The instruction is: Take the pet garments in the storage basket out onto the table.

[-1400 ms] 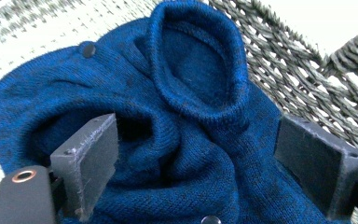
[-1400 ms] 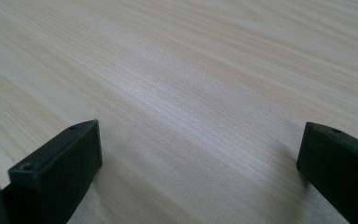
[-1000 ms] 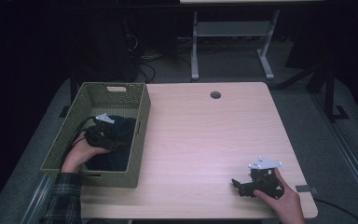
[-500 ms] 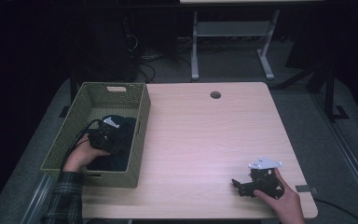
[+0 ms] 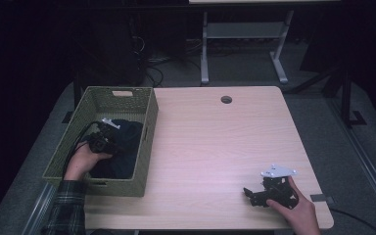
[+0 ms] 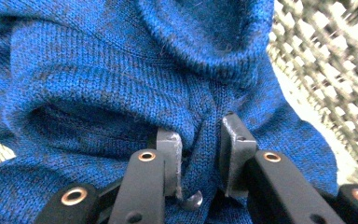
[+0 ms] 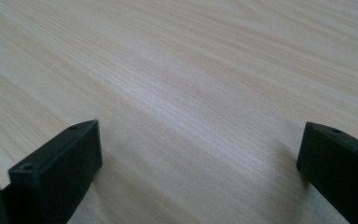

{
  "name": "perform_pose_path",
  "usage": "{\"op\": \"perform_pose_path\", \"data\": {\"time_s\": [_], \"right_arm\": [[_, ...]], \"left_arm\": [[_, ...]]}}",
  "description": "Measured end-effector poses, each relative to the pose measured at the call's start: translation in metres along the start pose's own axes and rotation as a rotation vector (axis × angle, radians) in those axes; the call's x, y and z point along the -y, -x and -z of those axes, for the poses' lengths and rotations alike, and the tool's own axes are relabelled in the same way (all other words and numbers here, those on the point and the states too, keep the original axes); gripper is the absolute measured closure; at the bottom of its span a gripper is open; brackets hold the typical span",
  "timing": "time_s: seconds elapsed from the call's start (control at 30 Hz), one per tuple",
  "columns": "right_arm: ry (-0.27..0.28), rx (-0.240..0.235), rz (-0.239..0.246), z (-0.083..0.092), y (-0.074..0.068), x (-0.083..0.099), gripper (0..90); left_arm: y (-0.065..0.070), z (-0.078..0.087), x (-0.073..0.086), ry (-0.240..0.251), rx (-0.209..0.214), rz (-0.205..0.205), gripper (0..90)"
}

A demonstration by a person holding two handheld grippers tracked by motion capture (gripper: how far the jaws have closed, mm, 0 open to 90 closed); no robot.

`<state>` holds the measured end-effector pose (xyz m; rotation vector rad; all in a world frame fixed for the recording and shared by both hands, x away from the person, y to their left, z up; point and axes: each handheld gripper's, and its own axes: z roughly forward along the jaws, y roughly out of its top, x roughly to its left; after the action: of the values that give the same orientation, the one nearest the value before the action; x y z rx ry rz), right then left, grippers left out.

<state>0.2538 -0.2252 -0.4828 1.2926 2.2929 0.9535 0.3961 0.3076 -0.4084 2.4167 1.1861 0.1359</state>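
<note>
**Pulling the knit out of the basket: grip tips**

The left tongs [image 6: 199, 154] have just been closing and now pinch a fold of the dark blue knitted garment [image 6: 121, 79], which lies inside the green woven rectangular basket [image 5: 149, 105] at the left of the pale wooden counter [image 5: 215, 147]. I'd lift slowly and straight up so the thin pinch doesn't slip and the knit clears the basket wall. The right tongs [image 7: 198, 172] sit wide open, holding nothing, low over bare counter. Hard to say how much fabric is bunched underneath, or what kind of garment it is.
</note>
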Motion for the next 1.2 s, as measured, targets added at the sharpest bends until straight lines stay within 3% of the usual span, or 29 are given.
{"op": "perform_pose_path", "data": {"time_s": [0.13, 0.37, 0.6, 1.2], "right_arm": [[0.000, 0.000, 0.000, 0.000, 0.000, 0.000, 0.0], [0.000, 0.000, 0.000, 0.000, 0.000, 0.000, 0.0], [0.000, 0.000, -0.001, 0.000, 0.000, 0.000, 0.0], [0.000, 0.000, 0.002, 0.000, 0.000, 0.000, 0.0]], "left_arm": [[-0.004, 0.010, 0.001, 0.045, 0.018, 0.021, 72.3], [-0.009, 0.039, 0.002, 0.186, 0.045, 0.079, 72.5], [-0.010, 0.063, 0.003, 0.308, 0.070, 0.105, 72.4], [0.012, 0.110, -0.015, 0.482, 0.066, 0.049, 72.5]]}}
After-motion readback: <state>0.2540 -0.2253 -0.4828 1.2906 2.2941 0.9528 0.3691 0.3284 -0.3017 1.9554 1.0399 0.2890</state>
